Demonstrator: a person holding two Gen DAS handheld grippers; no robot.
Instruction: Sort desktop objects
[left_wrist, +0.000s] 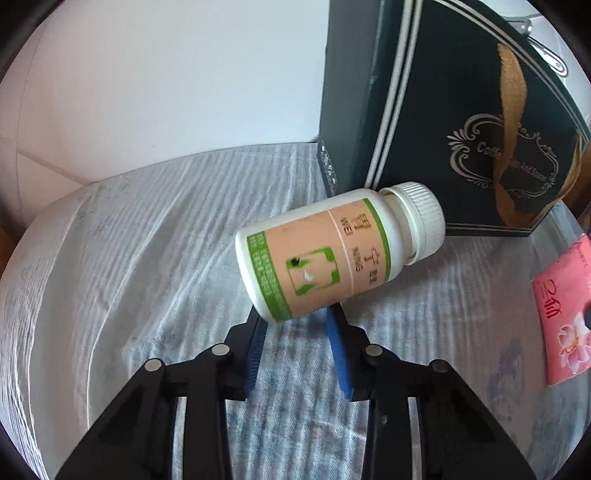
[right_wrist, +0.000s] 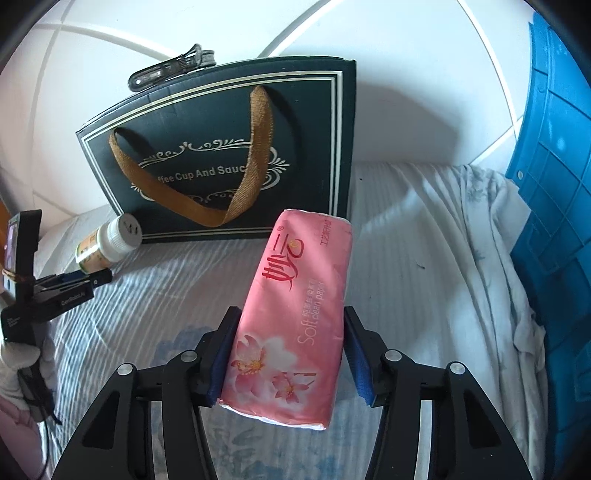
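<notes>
Lying on its side on the striped cloth, the bottle is seen from the left wrist with its cap just beside the dark box; the left gripper is pinched on the bottle's base end, though contact under the bottle is hidden and can only be presumed. A level lift is advised, since an end grip may let the bottle pivot. From the right wrist, the tissue pack is seen between the fingers of the right gripper; the left pad touches it, while a narrow gap seems to remain at the right pad, so the jaws are judged not fully closed. Squeezing should be gentle and centred before transfer toward the blue crate.
</notes>
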